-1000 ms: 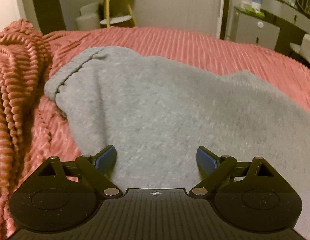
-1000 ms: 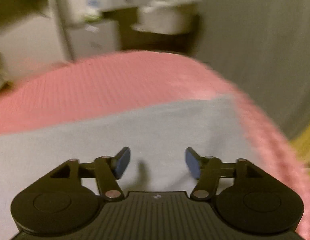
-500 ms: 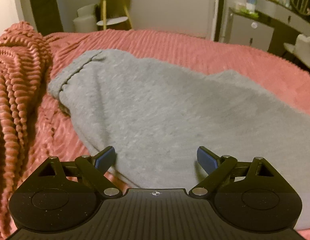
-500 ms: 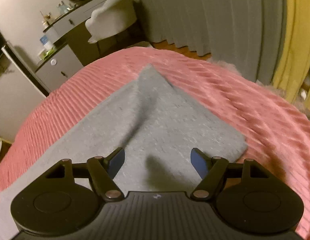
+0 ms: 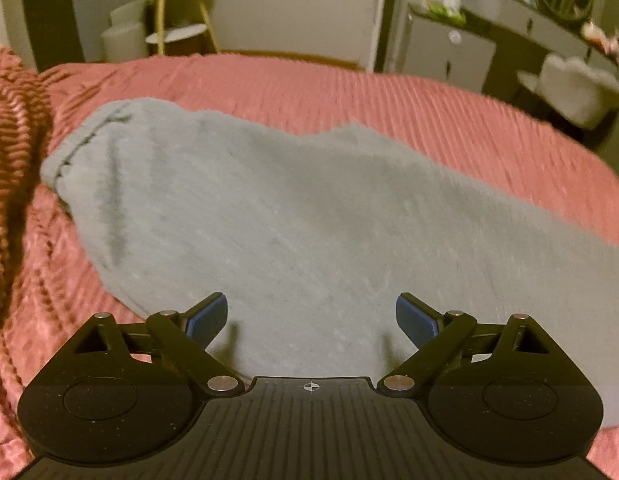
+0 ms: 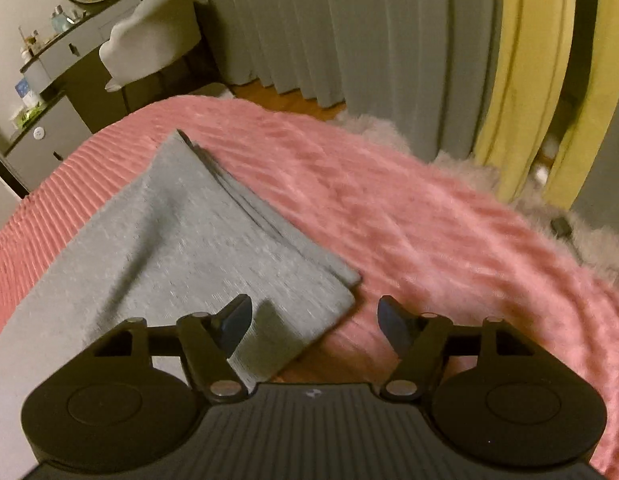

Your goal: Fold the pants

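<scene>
Grey sweatpants (image 5: 309, 216) lie flat on the pink ribbed bedspread (image 5: 389, 96), their gathered waistband (image 5: 75, 148) at the far left. My left gripper (image 5: 311, 318) is open and empty, just above the pants' near edge. In the right wrist view the leg-end of the pants (image 6: 181, 240) shows stacked layers, with a near corner (image 6: 345, 284) on the spread. My right gripper (image 6: 314, 322) is open and empty, over that corner, its left finger above cloth and its right finger above the bedspread (image 6: 449, 240).
A chunky knitted pink throw (image 5: 13, 152) is bunched at the left. Beyond the bed stand a yellow side table (image 5: 177, 8), a grey dresser (image 5: 449, 48) and a white chair (image 6: 153, 40). Grey curtains (image 6: 349, 32) and a yellow curtain (image 6: 541, 72) hang to the right.
My right gripper has swung right along the pants to their leg-end corner. My left gripper has pulled back slightly. Both stay open.
</scene>
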`<state>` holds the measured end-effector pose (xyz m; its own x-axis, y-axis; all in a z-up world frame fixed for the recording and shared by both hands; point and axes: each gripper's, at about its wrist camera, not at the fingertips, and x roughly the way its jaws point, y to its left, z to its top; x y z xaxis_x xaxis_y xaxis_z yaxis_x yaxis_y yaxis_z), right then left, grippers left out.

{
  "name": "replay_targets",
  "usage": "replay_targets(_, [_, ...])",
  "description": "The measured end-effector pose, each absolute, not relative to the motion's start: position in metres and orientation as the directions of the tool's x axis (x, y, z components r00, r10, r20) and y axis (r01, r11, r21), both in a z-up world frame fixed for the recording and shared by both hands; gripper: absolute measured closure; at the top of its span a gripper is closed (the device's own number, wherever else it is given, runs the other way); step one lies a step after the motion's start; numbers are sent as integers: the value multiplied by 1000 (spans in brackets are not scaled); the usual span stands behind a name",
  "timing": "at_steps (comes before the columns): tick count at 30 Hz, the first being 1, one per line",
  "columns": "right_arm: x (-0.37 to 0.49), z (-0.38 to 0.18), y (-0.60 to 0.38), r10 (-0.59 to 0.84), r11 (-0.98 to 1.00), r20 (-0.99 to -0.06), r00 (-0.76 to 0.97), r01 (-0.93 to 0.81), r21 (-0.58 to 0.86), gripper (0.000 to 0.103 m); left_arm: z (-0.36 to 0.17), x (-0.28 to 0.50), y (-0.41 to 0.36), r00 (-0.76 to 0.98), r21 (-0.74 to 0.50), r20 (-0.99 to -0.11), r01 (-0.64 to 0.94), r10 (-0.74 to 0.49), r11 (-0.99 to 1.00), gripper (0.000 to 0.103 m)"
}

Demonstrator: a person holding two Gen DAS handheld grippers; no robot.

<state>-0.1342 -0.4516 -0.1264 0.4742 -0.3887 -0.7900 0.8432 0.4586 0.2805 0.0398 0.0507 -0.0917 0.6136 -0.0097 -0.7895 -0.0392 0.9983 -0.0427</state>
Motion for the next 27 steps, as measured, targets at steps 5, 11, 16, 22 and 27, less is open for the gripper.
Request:
replay_targets(5, [-119, -136, -457, -335, 479, -777, 533, 807, 346, 82, -100, 39, 36, 581, -5, -814, 1, -5, 1000, 8])
replay_targets(11, [-102, -103, -423, -511, 637, -680, 526, 763, 112, 98, -101, 40, 38, 568, 10, -823, -10, 14, 1000, 8])
replay_targets(16, [-91, -146, -423, -512, 664, -759, 402, 746, -54, 97, -102, 42, 40, 558, 0, -830, -29, 16, 1000, 8])
replay_targets(22, [-94, -110, -422, -633, 550, -691, 349, 831, -84, 65, -113, 48, 50, 529, -1, -848, -81, 42, 997, 8])
replay_targets(27, [-61, -82, -407, -570, 676, -617, 543, 736, 23, 66, -114, 48, 56, 532, -22, -846, -97, 33, 995, 8])
